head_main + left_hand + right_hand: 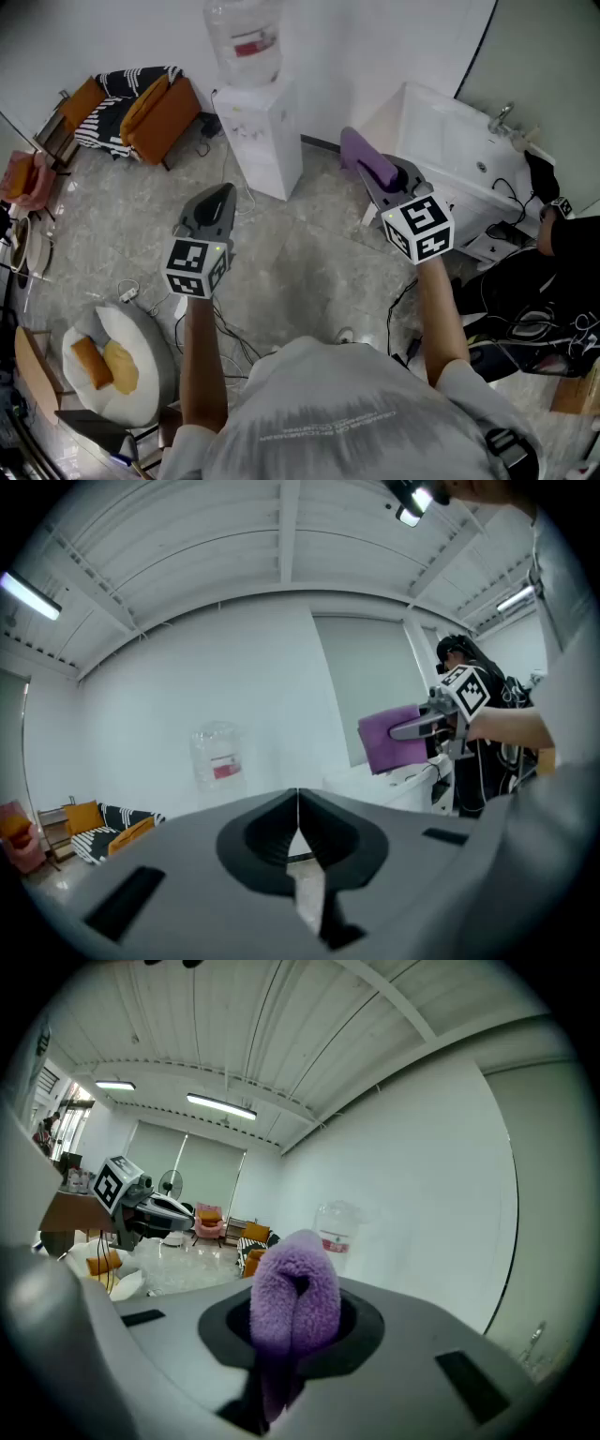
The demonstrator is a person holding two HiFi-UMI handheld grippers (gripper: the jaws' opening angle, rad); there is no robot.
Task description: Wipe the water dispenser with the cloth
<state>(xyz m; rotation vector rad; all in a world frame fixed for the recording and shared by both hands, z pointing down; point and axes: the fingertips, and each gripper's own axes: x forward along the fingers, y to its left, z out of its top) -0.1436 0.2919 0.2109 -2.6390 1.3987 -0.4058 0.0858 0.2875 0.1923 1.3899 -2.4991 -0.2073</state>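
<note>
A white water dispenser (265, 136) with a clear bottle (246, 42) on top stands against the far wall; the bottle (217, 757) also shows in the left gripper view and the bottle (338, 1230) in the right gripper view. My right gripper (373, 172) is shut on a folded purple cloth (366, 157), held in the air to the right of the dispenser. The cloth (293, 1302) bulges out between the jaws. My left gripper (223, 195) hangs in front of the dispenser, jaws pressed together with nothing between them (298, 832).
An orange chair with a striped cushion (141, 108) stands left of the dispenser. A white sink unit (469, 159) is at the right, a person in black (539, 281) beside it. Cables (225, 328) lie on the grey floor, with a round white pad (117, 361) at lower left.
</note>
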